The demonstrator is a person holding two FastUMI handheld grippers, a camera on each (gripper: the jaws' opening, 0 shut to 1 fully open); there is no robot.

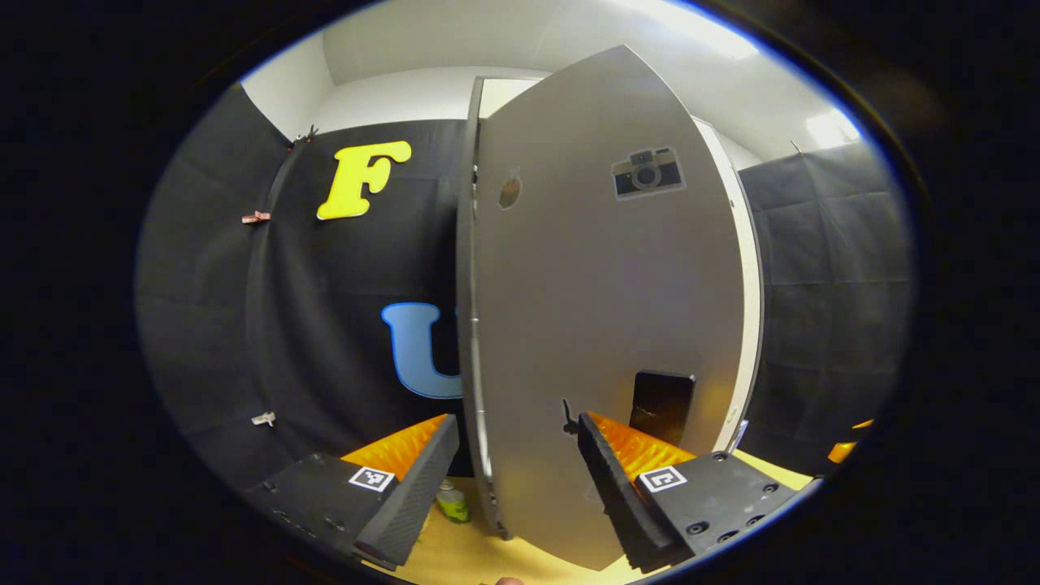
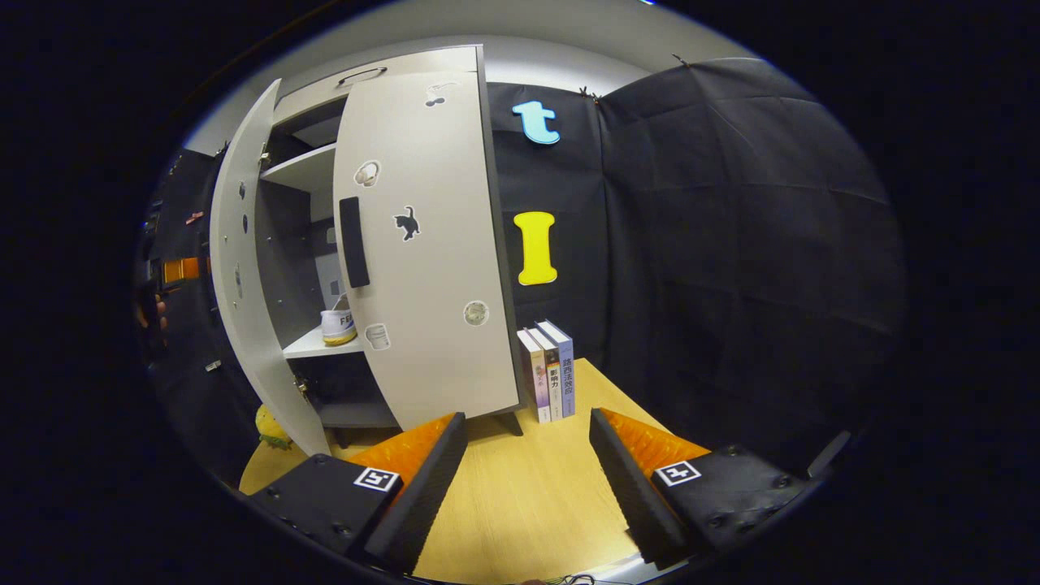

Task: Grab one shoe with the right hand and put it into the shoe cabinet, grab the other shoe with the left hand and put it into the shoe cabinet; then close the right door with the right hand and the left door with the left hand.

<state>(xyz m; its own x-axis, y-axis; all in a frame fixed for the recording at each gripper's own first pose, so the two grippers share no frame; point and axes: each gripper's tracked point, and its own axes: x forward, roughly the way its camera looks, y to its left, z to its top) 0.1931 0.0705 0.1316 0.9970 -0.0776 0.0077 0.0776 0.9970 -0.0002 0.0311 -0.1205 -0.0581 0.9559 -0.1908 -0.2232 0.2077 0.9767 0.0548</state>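
The grey left door point(image 1: 601, 309) of the shoe cabinet stands close in front of my left gripper point(image 1: 512, 496), which is open with nothing between its fingers; the door's black handle point(image 1: 662, 406) is just above the right finger. In the right gripper view the cabinet point(image 2: 382, 77) has its left door point(image 2: 236, 301) swung out and its right door point(image 2: 422, 268) close to the cabinet front. One white shoe point(image 2: 339, 325) rests on the middle shelf in the gap between them. My right gripper point(image 2: 520, 479) hangs open over the wooden table, off the cabinet's right corner.
Three upright books point(image 2: 548, 374) stand against the cabinet's right side. A yellow-green object point(image 2: 272, 431) lies on the table point(image 2: 520, 504) by the left door's foot. A hand holding the other gripper point(image 2: 175, 272) shows far left behind that door. Black cloth walls close in all around.
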